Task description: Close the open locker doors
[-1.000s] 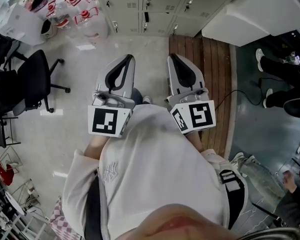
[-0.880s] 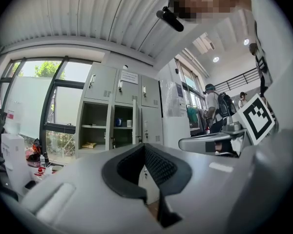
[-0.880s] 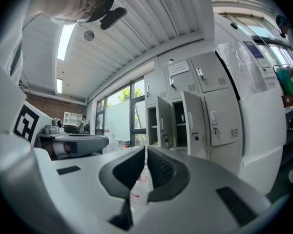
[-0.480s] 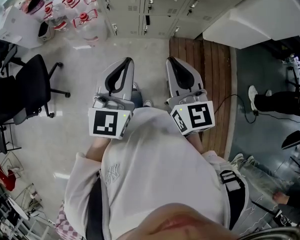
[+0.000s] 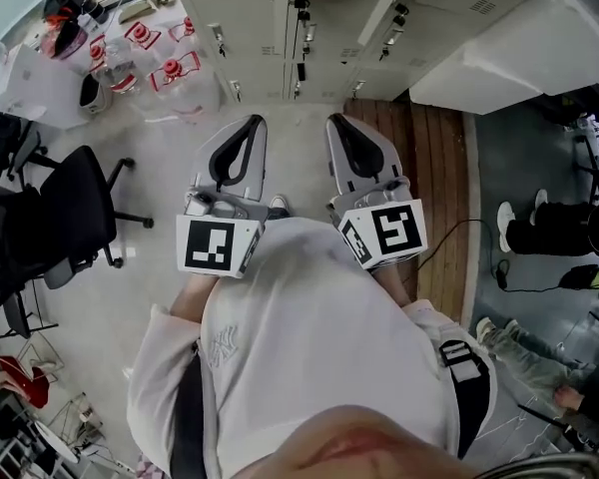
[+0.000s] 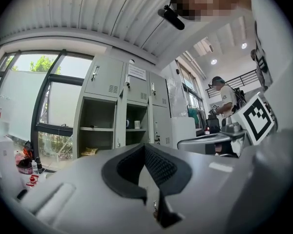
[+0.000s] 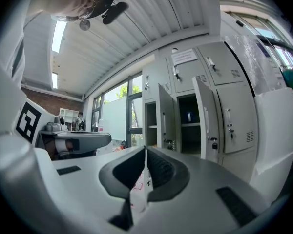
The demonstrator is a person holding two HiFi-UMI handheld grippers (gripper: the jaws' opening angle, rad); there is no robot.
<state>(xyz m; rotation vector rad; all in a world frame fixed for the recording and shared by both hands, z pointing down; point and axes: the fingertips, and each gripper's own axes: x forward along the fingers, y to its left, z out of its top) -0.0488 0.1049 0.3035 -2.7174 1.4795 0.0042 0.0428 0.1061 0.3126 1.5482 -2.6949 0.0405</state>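
Pale grey lockers in front of me, two doors hanging open

The lockers [image 6: 136, 101] have their top row shut. In the row below, two side-by-side compartments [image 6: 94, 126] are open, with shelves showing inside. In my right gripper view, the left open door [image 7: 165, 116] and the right open door [image 7: 206, 117] both swing out toward me. The next door [image 7: 237, 113] to their right is closed.

The pale floor [image 5: 150, 297] carries a black office chair [image 5: 70, 218] at the left and clear water jugs [image 5: 175, 78] near the lockers [image 5: 250, 18]. A wooden platform [image 5: 434, 168] lies at the right.
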